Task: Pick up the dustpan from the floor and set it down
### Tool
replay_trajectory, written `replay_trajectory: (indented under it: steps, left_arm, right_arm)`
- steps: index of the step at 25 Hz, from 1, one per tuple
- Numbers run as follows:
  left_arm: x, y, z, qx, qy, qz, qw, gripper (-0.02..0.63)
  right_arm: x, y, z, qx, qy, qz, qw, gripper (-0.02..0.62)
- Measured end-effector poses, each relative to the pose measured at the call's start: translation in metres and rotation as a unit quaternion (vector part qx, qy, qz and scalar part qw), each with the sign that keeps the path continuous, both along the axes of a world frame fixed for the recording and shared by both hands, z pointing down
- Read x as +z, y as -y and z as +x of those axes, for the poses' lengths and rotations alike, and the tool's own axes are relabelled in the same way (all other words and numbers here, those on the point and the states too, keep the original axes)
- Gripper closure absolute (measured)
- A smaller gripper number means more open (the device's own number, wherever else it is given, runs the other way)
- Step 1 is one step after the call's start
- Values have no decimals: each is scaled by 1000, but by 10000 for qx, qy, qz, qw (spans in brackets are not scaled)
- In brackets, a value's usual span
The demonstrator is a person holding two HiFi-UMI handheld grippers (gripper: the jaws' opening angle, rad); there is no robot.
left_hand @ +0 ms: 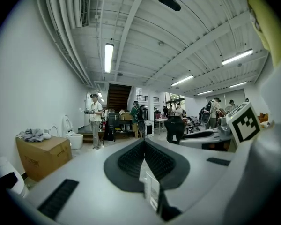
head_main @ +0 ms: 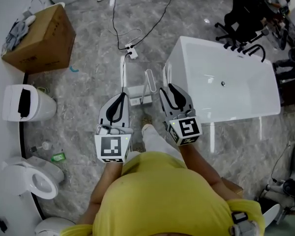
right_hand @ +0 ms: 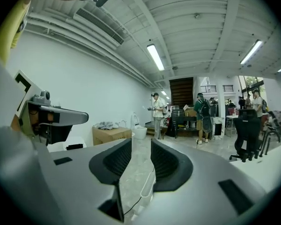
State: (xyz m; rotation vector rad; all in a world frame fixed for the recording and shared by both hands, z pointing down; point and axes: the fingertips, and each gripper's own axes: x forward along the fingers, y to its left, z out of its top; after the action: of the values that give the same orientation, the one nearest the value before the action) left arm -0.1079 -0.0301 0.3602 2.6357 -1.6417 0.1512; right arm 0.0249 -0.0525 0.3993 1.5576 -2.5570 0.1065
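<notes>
The white dustpan lies on the grey marble floor with its looped handle standing up, just ahead of both grippers. My left gripper hovers to the left of the pan, its dark pads meeting at the tips with nothing held. In the left gripper view the left gripper points level into the room. My right gripper hangs to the right of the pan, jaws apart and empty. In the right gripper view the right gripper shows the floor and the white handle through its gap.
A white bathtub stands close on the right. A power strip with black cables lies beyond the pan. A cardboard box and toilets line the left wall. Office chairs are at the far right, and people stand far off.
</notes>
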Motion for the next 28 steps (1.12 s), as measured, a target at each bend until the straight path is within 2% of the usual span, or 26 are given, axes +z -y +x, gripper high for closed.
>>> replay_trajectory:
  steps: [8, 15, 19, 22, 28]
  left_arm:
    - [24, 84, 15, -173, 144, -337, 9992, 603]
    - [49, 128, 31, -292, 249, -681, 9969, 603]
    - [61, 145, 31, -369, 328, -750, 9960, 603]
    - [67, 154, 32, -334, 365, -811, 9955, 603]
    - [78, 167, 37, -199, 383, -950, 9945, 603]
  right_arm:
    - [53, 80, 4, -521, -148, -584, 9968, 451]
    - [112, 118, 0, -1129, -136, -1358, 9842, 439]
    - [143, 126, -4, -1416, -71, -1872, 9720, 419]
    - [159, 128, -5, -1537, 205, -2322, 9602, 400]
    - [192, 123, -10, -1701, 899, -3414, 9200, 345]
